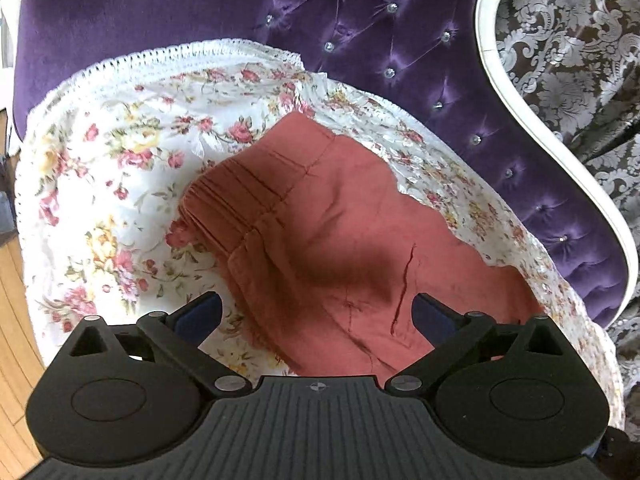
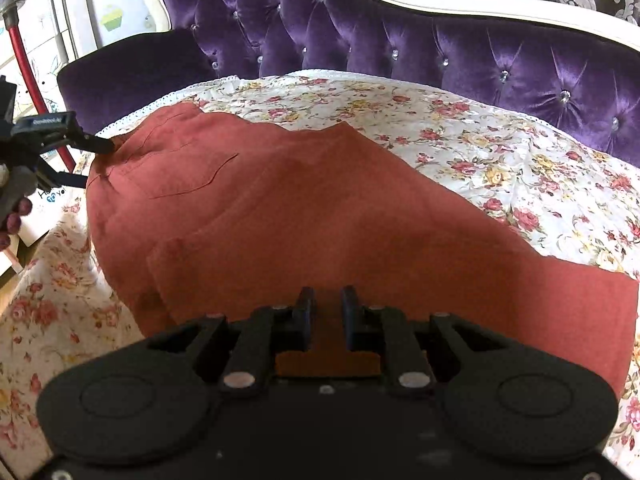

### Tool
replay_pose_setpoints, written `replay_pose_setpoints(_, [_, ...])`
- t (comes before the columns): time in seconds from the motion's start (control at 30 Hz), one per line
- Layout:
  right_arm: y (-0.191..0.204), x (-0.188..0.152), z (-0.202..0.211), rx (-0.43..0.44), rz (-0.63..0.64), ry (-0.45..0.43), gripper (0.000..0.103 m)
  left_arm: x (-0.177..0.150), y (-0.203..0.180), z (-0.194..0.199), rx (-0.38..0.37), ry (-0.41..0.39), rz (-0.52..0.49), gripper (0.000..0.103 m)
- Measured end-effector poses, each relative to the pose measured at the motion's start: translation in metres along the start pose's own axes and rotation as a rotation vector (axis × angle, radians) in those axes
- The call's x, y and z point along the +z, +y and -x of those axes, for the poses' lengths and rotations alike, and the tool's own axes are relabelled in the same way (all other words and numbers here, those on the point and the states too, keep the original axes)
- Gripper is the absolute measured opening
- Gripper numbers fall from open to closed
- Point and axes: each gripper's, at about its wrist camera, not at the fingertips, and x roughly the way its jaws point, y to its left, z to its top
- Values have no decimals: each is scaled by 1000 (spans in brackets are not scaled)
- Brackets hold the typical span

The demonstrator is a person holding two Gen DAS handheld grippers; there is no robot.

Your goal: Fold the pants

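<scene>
Right wrist view shows rust-red pants point(image 2: 304, 208) spread across a floral bedspread point(image 2: 500, 168) on a bed, a purple tufted headboard point(image 2: 400, 36) rising beyond them. Measured from that headboard, the garment lies on the near side, its long axis running roughly parallel to the padded panel: waistband end toward the headboard's left end, leg end toward its right and closer to the cameras. A back pocket seam point(image 2: 200, 180) shows near the waistband.

Nearer the leg end is the right gripper point(image 2: 328, 312), low over the fabric on the side away from the headboard. Its fingers stand close together with a strip of red cloth between them, and appear to pinch a fold of the pants, though the contact itself is partly hidden.

At the waistband end, farthest toward the headboard's left, is the left gripper point(image 2: 92, 160), held by a hand point(image 2: 16, 204) with dark nail polish. Its fingers are spread wide, the upper tip at the gathered waistband edge. Left wrist view confirms this: the left gripper point(image 1: 316, 312) straddles the cloth without closing, the elastic waistband point(image 1: 240, 192) just ahead, between fingers and headboard.

Judging from this, the fold turns on bringing one end along that long axis toward the other.
</scene>
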Motion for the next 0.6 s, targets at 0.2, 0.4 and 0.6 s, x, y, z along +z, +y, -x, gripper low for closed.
replay_pose_setpoints(0.2, [-4, 3, 0, 12, -10, 0, 17, 9, 6, -13, -59, -24, 37, 103])
replay_pose_setpoints(0.4, [-2, 3, -1, 9, -2, -4, 18, 20, 15, -18, -115, -36, 81, 103])
replay_pose_setpoints(0.6, [-3, 3, -2, 12, -5, -7, 18, 28, 16, -26, -130, -67, 107, 103])
